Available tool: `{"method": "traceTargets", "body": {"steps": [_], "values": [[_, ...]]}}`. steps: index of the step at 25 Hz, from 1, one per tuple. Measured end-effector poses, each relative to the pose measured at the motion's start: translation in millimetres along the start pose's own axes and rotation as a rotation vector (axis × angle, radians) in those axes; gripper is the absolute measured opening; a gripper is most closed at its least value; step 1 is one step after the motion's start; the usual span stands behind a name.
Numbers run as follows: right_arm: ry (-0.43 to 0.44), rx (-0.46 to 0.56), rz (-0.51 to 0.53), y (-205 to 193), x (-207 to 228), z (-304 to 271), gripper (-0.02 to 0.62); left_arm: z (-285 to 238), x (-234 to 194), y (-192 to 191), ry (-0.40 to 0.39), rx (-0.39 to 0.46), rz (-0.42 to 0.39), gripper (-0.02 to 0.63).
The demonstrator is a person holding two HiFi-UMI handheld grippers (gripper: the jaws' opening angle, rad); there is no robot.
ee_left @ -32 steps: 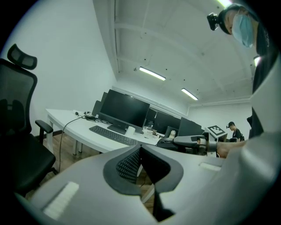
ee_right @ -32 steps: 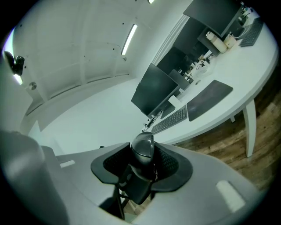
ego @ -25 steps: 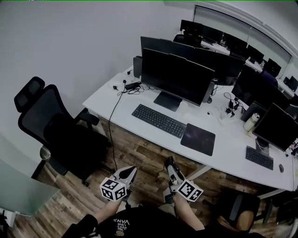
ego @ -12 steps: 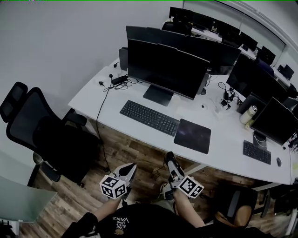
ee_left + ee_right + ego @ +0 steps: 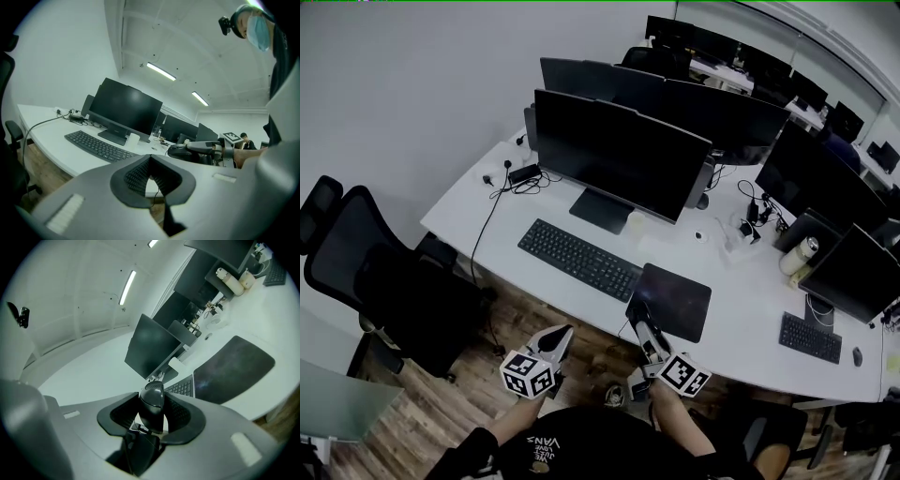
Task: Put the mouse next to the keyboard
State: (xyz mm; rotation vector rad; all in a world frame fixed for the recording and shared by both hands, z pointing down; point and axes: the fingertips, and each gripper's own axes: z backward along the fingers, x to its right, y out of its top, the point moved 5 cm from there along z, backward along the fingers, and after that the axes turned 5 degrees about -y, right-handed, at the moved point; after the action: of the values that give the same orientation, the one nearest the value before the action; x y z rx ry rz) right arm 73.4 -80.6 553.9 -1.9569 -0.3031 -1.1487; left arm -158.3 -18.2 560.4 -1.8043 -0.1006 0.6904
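My right gripper [image 5: 151,403] is shut on a dark mouse [image 5: 152,405], which stands up between the pads. In the head view this gripper [image 5: 639,317] hangs at the desk's near edge, just in front of the dark mouse pad [image 5: 673,302]. The black keyboard [image 5: 578,260] lies on the white desk [image 5: 469,220] left of the pad, before the monitor. The left gripper view shows the keyboard [image 5: 96,144] and the mouse [image 5: 180,151] in the other gripper. My left gripper [image 5: 560,339] is shut and empty, low over the floor, short of the desk.
A large monitor [image 5: 614,155] stands behind the keyboard, with more monitors behind and to the right. A black office chair [image 5: 366,272] is at the left. Cables [image 5: 502,183] run off the desk's left end. A second keyboard [image 5: 809,337] lies far right.
The desk has come nearer in the head view. My right gripper with the mouse has moved forward to the near edge of the mouse pad. The left gripper has stayed low.
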Motion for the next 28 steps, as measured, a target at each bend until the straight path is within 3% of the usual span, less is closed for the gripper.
{"method": "traceTargets", "body": {"steps": [11,18,28], "values": [[0.039,-0.018,0.016,72.0,42.3,-21.9,0.171,-76.6,23.9,-4.8,0.035,0.042,0.024,0.002],[0.038,0.023,-0.025,96.8,52.8,-32.5,0.17,-97.0,16.4,-3.8,0.04,0.008,0.022,0.002],[-0.058,0.151,-0.071,113.6,65.0,-63.2,0.17,-154.7,-11.1,20.5,-0.137,-0.093,-0.018,0.002]]}}
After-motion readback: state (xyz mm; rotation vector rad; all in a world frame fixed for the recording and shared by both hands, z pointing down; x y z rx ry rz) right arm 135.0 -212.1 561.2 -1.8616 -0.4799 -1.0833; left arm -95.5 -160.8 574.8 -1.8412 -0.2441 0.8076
